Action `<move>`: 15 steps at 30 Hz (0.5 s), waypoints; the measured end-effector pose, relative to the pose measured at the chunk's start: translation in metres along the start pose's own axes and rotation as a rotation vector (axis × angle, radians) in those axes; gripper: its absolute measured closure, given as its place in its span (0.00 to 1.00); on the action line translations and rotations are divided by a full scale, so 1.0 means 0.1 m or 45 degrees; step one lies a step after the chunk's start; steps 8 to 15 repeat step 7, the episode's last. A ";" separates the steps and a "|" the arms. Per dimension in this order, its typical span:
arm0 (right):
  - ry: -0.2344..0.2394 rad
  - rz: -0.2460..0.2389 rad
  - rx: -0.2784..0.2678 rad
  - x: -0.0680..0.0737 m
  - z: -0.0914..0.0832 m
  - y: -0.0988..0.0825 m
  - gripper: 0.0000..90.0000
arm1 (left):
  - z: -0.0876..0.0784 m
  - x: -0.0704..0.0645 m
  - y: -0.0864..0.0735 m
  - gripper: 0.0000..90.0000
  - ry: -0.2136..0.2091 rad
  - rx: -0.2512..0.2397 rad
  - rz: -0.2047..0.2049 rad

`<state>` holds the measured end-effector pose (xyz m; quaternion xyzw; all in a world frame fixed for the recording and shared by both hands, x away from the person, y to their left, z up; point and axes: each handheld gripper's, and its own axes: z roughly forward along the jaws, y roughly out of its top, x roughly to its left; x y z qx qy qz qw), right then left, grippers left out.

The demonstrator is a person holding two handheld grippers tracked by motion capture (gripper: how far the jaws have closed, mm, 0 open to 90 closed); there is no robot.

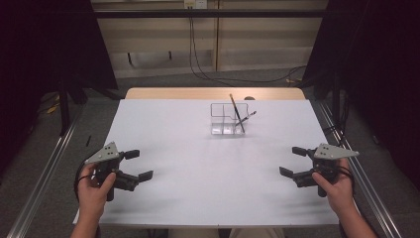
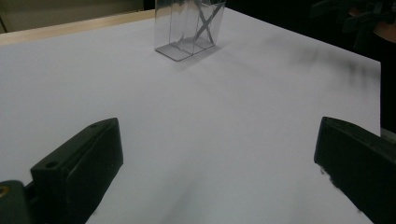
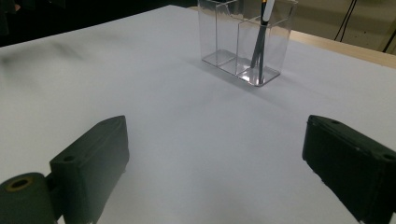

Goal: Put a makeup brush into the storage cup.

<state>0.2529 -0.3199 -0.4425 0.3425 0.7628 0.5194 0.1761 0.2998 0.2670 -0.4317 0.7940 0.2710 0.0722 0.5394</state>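
Near edge: left gripper (image 1: 140,165) and right gripper (image 1: 288,161) held low at either side of the white surface (image 1: 198,168), jaws spread wide, nothing between them. Mid-field: bare sheet, no loose items seen. Far centre: clear divided holder (image 1: 229,119) standing upright, well apart from both grippers, with two pens (image 1: 237,115) leaning crossed in its right-hand compartment; seen again in the right gripper view (image 3: 245,42) and the left gripper view (image 2: 189,25). Judged stage: either complete, pens stowed, or not yet begun; no grasp under way.
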 end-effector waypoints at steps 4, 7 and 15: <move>0.004 -0.006 0.003 0.01 0.01 0.00 0.08 | 0.00 0.00 0.00 0.01 0.003 0.002 0.002; -0.001 -0.008 0.000 0.01 0.00 0.00 0.08 | -0.01 0.00 0.01 0.01 0.000 0.000 -0.003; -0.001 -0.008 0.000 0.01 0.00 0.00 0.08 | -0.01 0.00 0.01 0.01 0.000 0.000 -0.003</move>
